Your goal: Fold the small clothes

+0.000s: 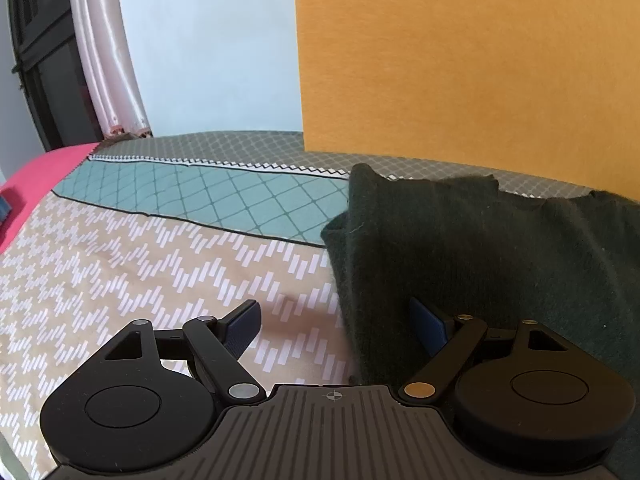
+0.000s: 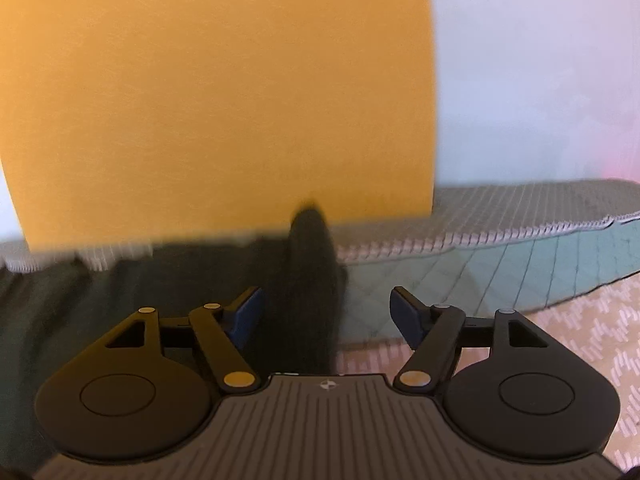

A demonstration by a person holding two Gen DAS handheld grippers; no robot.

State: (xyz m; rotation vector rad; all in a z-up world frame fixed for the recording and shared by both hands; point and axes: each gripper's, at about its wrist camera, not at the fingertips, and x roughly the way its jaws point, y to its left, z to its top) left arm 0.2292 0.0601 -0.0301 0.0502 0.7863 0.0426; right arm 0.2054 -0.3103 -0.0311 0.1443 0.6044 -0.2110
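You are early in the fold, as far as these views tell. The dark green garment [image 1: 480, 264] lies on the patterned bedsheet [image 1: 140, 264], in front of the orange panel [image 1: 460, 60] and to the right of the teal quilted strip [image 1: 224, 200]. Its left edge looks rumpled and partly doubled over, and its far edge is uneven, so you have no neat, flat fold yet. Your left gripper [image 1: 336, 324] has its fingers spread wide and grips nothing; the right finger sits over the cloth, the left one over bare sheet, straddling the garment's edge. Your right gripper [image 2: 326, 316] is likewise spread and empty, with a raised dark ridge of the same garment [image 2: 308, 280] standing between its fingers, though that view is blurred. What is left, by my judgement: take hold of the edge, carry it across, and flatten the result.
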